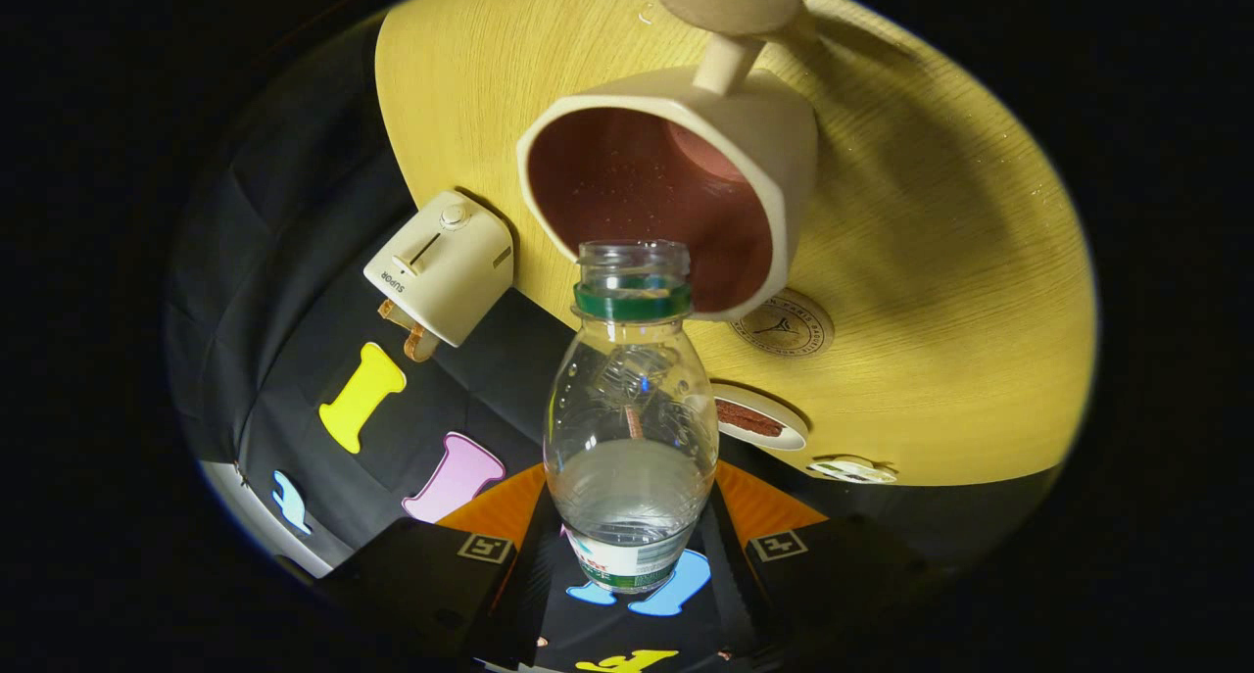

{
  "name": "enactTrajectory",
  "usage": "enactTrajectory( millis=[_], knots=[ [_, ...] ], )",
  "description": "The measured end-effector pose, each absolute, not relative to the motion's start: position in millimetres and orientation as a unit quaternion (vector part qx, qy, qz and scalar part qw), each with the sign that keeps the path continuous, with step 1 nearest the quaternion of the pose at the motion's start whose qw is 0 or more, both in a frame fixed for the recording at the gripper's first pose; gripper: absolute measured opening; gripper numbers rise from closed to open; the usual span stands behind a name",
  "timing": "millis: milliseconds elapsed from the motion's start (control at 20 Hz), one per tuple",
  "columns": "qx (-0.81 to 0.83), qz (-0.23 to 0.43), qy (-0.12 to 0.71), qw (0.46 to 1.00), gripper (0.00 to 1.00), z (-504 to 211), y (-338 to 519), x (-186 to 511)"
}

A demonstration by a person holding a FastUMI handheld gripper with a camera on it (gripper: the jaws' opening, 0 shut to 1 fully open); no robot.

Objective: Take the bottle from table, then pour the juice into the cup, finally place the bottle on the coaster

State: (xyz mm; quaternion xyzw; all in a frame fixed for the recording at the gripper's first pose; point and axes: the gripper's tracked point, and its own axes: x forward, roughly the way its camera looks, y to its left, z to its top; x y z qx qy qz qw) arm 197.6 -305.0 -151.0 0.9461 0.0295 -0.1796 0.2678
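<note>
1. Clear plastic is the material of the bottle (630, 418); it has a green ring under its open neck, no cap, and a little clear liquid in the lower part near the label.
2. The gripper (632, 555) pinches the bottle: its two fingers press on the bottle's base from the left and right sides, so the bottle sits between them and points forward, away from the camera.
3. The view is rolled strongly, so in my judgement the bottle is tilted for the pouring step.
4. The bottle mouth is just in front of the rim of the cup (676, 198), I think to let the liquid fall inside.
5. The cup is a cream ceramic mug with a thick rim, a handle on its far side and a dark reddish inside, which looks speckled.
6. It stands on the round table (940, 262) of light wood grain.
7. The coaster (784, 325), a flat round disc with a printed mark, lies beside the cup and partly under its edge; it is free for the bottle.
8. A cream toaster (441, 266) with rounded corners stands at the table's edge.
</note>
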Motion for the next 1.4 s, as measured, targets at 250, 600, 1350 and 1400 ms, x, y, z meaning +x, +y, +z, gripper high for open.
enactTrajectory(
  millis=[250,600,1350,1400],
  knots=[
    [0.943,-0.178,0.029,0.278,0.73,-148,-302,195],
    [0.927,-0.184,0.023,0.325,0.72,-142,-301,190],
    [0.621,-0.154,0.124,0.758,0.72,-102,-223,161],
    [0.584,-0.151,0.128,0.787,0.72,-100,-218,158]
  ],
)
